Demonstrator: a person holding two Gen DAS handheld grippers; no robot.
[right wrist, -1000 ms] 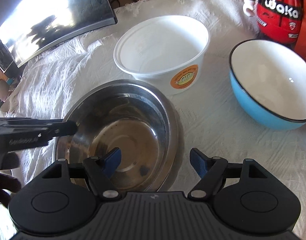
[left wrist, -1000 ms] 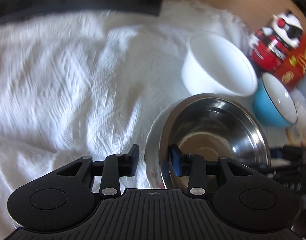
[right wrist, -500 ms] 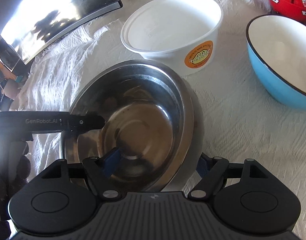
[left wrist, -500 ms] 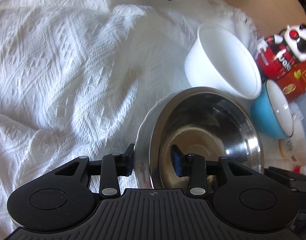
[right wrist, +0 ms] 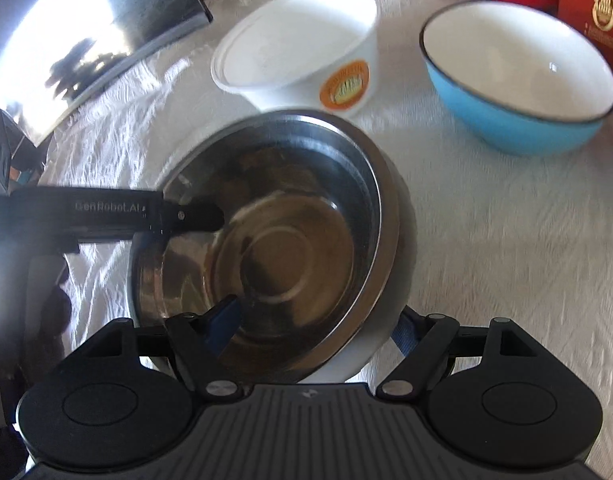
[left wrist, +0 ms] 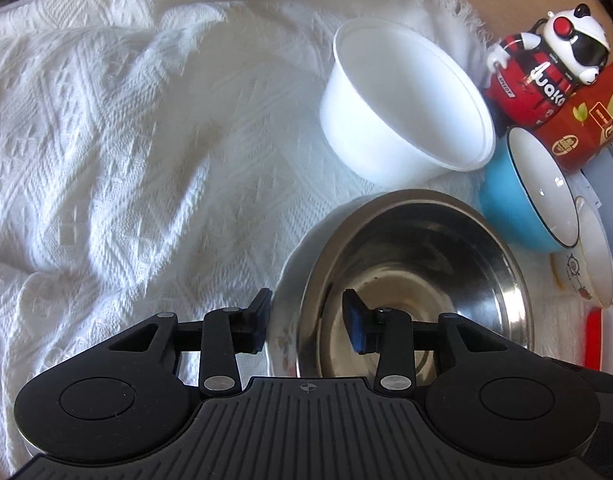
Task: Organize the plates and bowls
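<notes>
A steel bowl [left wrist: 418, 280] [right wrist: 282, 240] sits nested in a white floral bowl [left wrist: 284, 320] [right wrist: 342, 364] on the white cloth. My left gripper [left wrist: 306, 322] is shut on the near rims of both, one finger outside, one inside the steel bowl. It shows in the right wrist view as a black finger [right wrist: 186, 216] over the left rim. My right gripper [right wrist: 318, 332] straddles the stack's near rim, one finger inside, one outside; contact is unclear. A white plastic bowl [left wrist: 402, 112] [right wrist: 302, 48] and a blue bowl [left wrist: 526, 196] [right wrist: 518, 80] stand beyond.
A red and black toy figure [left wrist: 546, 68] and a red box [left wrist: 586, 120] [right wrist: 594, 8] stand at the back right. A cream printed bowl [left wrist: 586, 256] sits right of the blue bowl. A dark monitor [right wrist: 86, 32] lies at the back left. The cloth [left wrist: 126, 140] is rumpled at left.
The nested bowls have shifted and tilted in my left gripper's hold. My right gripper has moved in from open above the steel bowl to straddling the stack's rim.
</notes>
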